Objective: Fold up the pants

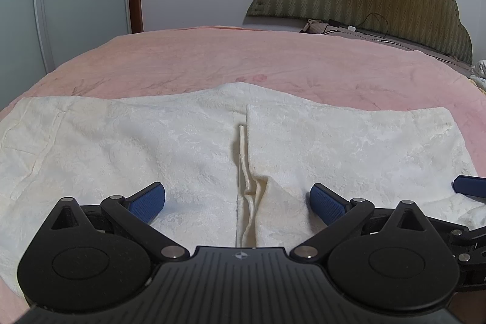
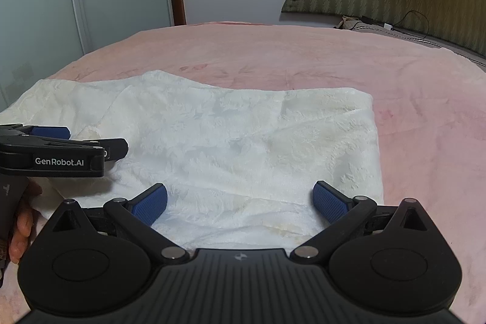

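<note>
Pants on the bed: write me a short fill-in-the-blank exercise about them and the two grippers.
1. The pants are ____ in colour.
2. They lie on a ____ blanket.
3. The left gripper has its jaws ____, holding nothing.
4. The right gripper hovers over the pants with blue ____ on its fingers.

Missing words: white; pink; open; pads

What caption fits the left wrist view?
Open left gripper poised over fluffy cream-white pants spread flat on a pink blanket, drawstring between its fingers.
</note>
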### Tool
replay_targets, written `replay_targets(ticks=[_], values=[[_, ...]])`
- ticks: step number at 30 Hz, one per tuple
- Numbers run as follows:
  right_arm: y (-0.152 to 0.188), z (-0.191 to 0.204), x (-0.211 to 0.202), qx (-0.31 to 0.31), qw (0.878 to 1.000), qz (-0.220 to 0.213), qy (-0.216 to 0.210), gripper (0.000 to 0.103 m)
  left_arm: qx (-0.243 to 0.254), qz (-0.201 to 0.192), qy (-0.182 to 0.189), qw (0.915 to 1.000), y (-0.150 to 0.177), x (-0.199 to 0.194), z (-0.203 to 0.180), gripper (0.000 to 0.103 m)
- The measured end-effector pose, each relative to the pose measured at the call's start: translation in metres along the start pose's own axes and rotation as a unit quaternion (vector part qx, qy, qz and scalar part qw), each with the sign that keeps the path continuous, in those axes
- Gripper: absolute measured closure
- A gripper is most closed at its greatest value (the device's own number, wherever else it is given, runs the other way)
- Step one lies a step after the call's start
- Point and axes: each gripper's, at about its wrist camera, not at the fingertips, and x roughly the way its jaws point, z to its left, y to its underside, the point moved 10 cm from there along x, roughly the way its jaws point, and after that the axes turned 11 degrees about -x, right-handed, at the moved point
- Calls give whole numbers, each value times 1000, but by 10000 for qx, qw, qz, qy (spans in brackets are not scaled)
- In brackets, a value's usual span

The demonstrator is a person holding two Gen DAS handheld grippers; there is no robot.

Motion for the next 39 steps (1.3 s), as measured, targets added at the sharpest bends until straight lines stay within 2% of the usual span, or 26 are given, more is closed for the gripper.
replay_targets(ticks=[5,11,13,15,17,21,23,25,27,29,31,32,33,34,36,38,39], values=[[-2,2,2,71,9999,-8,72,0,-3,-8,-1,10000,-1,-5,0,0],[-11,13,0,257,9993,-18,284,0,-409,100,234,9988,-4,-44,24,3],[-20,39,-5,-230,9995,-202,115,0,-675,119,254,9973,-9,-59,46,3],[-30,75,-12,-984,9940,-463,82,0,-963,88,264,9950,-14,-75,72,4],[-38,115,-17,-1803,9808,-745,16,0,-1220,45,149,9924,-16,-90,100,5],[-46,189,-22,-2984,9465,-1162,-385,0,-1664,-101,-421,9851,-15,-115,161,4],[-46,217,-22,-3425,9295,-1285,-471,0,-1988,-127,-694,9775,-13,-123,190,4],[-42,244,-19,-3928,9082,-1365,-477,0,-2388,-50,-714,9684,-13,-125,216,4],[-36,266,-14,-4388,8863,-1410,-445,1,-2872,140,-531,9563,-10,-121,233,5],[-34,281,-8,-4733,8677,-1494,-277,3,-3317,345,-120,9427,-7,-115,239,5],[-37,293,-3,-4849,8614,-1487,-263,12,-3729,520,281,9260,-6,-109,242,4],[-39,297,1,-4850,8625,-1409,-323,22,-3877,546,400,9193,-5,-106,243,4],[-42,301,5,-4851,8631,-1358,-357,31,-3999,543,492,9136,-5,-104,244,4],[-44,306,10,-4877,8622,-1321,-354,35,-4090,540,555,9093,-6,-102,245,3],[-46,318,18,-4989,8553,-1352,-349,48,-4323,531,671,8977,-6,-97,247,3],[-47,329,24,-5136,8461,-1392,-311,58,-4531,512,889,8855,-8,-93,246,2],[-49,334,27,-5172,8432,-1437,-304,60,-4673,520,1036,8765,-10,-89,245,2]])
